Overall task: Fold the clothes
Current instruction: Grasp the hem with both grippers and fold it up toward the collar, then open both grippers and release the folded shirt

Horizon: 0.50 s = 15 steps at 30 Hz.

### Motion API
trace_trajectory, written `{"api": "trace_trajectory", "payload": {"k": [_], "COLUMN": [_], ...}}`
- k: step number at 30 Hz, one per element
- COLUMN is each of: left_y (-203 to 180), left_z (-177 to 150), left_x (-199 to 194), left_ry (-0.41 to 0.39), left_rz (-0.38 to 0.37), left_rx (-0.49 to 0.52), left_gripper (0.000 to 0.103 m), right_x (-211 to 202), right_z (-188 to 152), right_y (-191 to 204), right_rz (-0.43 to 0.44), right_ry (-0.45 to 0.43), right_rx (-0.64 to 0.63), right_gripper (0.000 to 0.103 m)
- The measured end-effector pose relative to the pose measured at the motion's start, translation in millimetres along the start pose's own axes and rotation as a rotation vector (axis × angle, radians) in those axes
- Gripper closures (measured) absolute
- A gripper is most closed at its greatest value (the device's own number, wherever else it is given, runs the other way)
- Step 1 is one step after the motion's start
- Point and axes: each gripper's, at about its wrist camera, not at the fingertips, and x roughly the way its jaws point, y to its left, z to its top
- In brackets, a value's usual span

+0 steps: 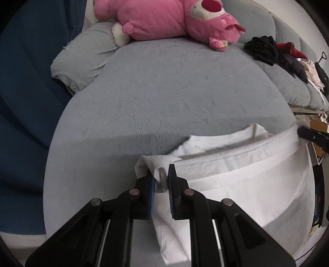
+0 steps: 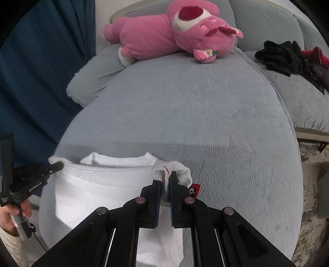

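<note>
Grey textured bedspread point(image 1: 164, 98) is filling most of both views, with blue curtain point(image 1: 26, 82) on the left, a pink plush toy point(image 1: 164, 18) lying near the pillow point(image 1: 82, 61), and a dark heap of clothes point(image 1: 265, 49) well apart on the far right. We are holding a white shirt point(image 1: 236, 180) stretched between both tools at the near edge of the bed. Left gripper point(image 1: 162, 176) is nearly closed, jaws pinching a bunched corner of the shirt's hem; right gripper point(image 2: 166, 180) is likewise clamped tight on the opposite corner, close to a small red tag point(image 2: 195, 190). A hand point(image 2: 12, 213) is showing on the left tool's handle in the right wrist view. Hem edge is running fairly taut between the two grips, the rest of the shirt is hanging below and lying partly on the bedspread; a second layer with what looks like the collar is showing behind the hem. Our read: we are mid-fold, carrying the bottom edge over toward the top. To do this well we are wanting both corners level and the edge tensioned evenly, so no sag or diagonal crease forms. Laying the hem square onto the far layer before letting go matters most, with both grips releasing together. Risk: bunched fabric in the jaws is leaving crumpled corners.
</note>
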Motion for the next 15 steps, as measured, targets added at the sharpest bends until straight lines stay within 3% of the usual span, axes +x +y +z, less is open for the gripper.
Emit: {"api": "trace_trajectory", "payload": {"k": [8, 12, 14, 15], "left_y": [6.8, 14.3, 21.4, 24.2], "left_z": [13.6, 19.6, 23.0, 24.2], "left_x": [31.4, 28.7, 21.9, 18.3], "left_ry": [0.036, 0.029, 0.016, 0.011], "left_rz": [-0.017, 0.014, 0.034, 0.040], "left_rx": [-0.032, -0.056, -0.080, -0.091], "left_gripper": [0.092, 0.072, 0.070, 0.070], "right_x": [35.9, 38.6, 34.5, 28.4], "right_z": [8.1, 10.4, 13.9, 17.1], "right_y": [-11.2, -13.0, -12.4, -11.6], "right_rz": [-0.029, -0.036, -0.042, -0.072], "right_ry": [0.048, 0.047, 0.025, -0.008], "right_rx": [0.020, 0.019, 0.024, 0.018], "right_gripper": [0.095, 0.094, 0.090, 0.082]}}
